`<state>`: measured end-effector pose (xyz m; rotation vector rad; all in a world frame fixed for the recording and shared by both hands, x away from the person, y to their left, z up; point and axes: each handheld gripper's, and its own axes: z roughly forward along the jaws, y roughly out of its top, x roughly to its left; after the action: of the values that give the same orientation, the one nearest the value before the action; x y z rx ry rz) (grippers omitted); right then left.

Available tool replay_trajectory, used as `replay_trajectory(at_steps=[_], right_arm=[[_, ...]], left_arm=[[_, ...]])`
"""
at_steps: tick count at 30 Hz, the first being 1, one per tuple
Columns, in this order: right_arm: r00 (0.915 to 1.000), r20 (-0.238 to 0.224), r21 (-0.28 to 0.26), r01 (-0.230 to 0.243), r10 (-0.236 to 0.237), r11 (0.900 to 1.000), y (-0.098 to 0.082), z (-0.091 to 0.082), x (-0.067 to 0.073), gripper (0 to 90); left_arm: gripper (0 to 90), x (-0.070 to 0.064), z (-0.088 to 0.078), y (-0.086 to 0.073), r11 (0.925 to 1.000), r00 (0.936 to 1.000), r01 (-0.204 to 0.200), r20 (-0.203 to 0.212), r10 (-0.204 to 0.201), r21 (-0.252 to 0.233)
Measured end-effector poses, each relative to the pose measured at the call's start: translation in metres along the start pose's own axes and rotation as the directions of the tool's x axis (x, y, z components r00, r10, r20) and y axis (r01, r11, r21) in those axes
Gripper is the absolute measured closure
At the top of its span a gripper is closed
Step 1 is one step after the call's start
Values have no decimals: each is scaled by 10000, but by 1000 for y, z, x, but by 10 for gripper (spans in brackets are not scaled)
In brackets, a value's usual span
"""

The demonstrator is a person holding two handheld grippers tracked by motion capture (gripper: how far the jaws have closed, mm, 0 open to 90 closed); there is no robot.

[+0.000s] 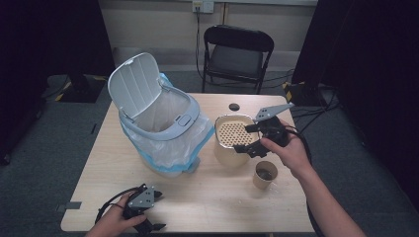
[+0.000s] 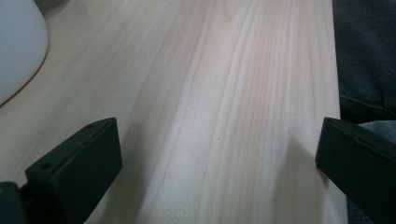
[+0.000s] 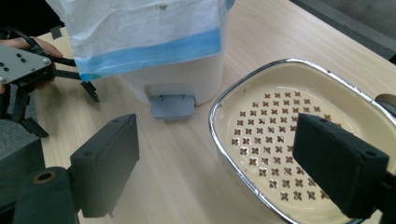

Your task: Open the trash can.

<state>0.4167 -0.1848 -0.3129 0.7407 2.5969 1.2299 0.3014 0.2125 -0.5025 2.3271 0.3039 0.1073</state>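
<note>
A cream pan [image 1: 225, 155] with a metal rim and a perforated insert stands right of the table's middle. My right gripper [image 1: 247, 139] hovers at its right side, open. In the right gripper view the jaws of my right gripper [image 3: 224, 168] straddle the pan's [image 3: 271, 135] near rim without touching it. A white pedal bin [image 1: 158, 123], lid up and lined with a blue-edged bag, stands left of the pan. My left gripper [image 1: 160, 211] rests by the table's front left edge, open. In its own view, the left gripper [image 2: 219, 154] has bare wood between its jaws.
A paper cup [image 1: 264, 175] stands just in front of the pan, under my right wrist. A small black disc [image 1: 234, 106] lies behind the pan. The bin's grey pedal [image 3: 172, 106] faces the pan. A folding chair [image 1: 237, 54] stands beyond the table.
</note>
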Motion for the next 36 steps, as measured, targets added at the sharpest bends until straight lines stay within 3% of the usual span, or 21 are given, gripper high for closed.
replay_trajectory(at_steps=[18, 36], right_arm=[[9994, -77, -207, -331, 329, 9992, -30, -13, -12, 143], [9976, -120, -277, -689, 686, 9972, -64, -20, -7, 143]], left_arm=[[0, 0, 1, 0, 9999, 10000, 57, 6, -56, -111], [0, 0, 1, 0, 9999, 10000, 63, 2, -63, -104]])
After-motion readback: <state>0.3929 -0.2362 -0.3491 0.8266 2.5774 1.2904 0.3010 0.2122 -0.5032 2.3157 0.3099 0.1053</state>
